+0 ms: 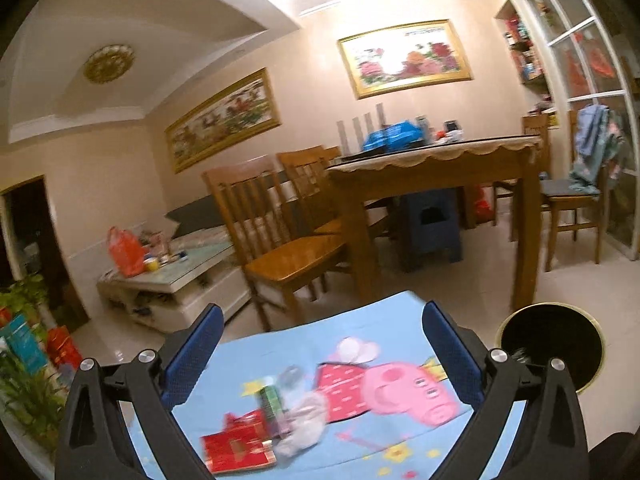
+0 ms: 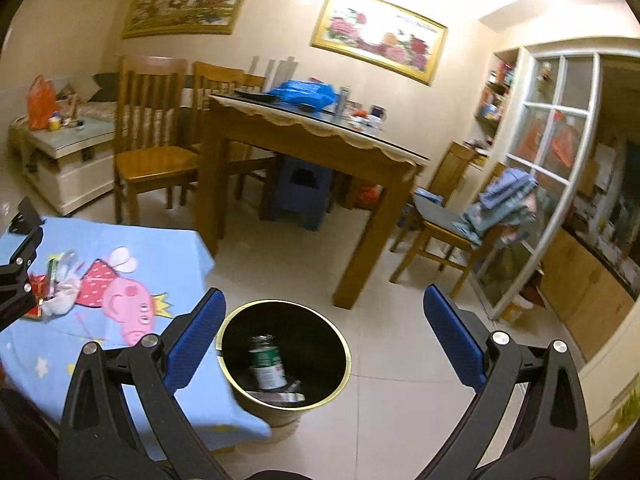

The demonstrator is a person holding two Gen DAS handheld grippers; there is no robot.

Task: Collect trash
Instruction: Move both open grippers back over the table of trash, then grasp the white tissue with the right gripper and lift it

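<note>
A wooden dining table (image 2: 304,136) with a scalloped cloth edge stands on pale floor tiles (image 2: 400,360). Wooden chairs (image 2: 154,136) sit to its left, another chair (image 2: 444,224) draped with clothes to its right, and a blue stool (image 2: 298,196) beneath it. Two gold-framed pictures (image 2: 380,34) hang on the cream wall behind the table. A white-framed glass partition (image 2: 556,152) stands right of the table, a low white cabinet (image 2: 68,160) far left.

Left tongs (image 1: 320,356) and right tongs (image 2: 324,344) gape, empty.
</note>
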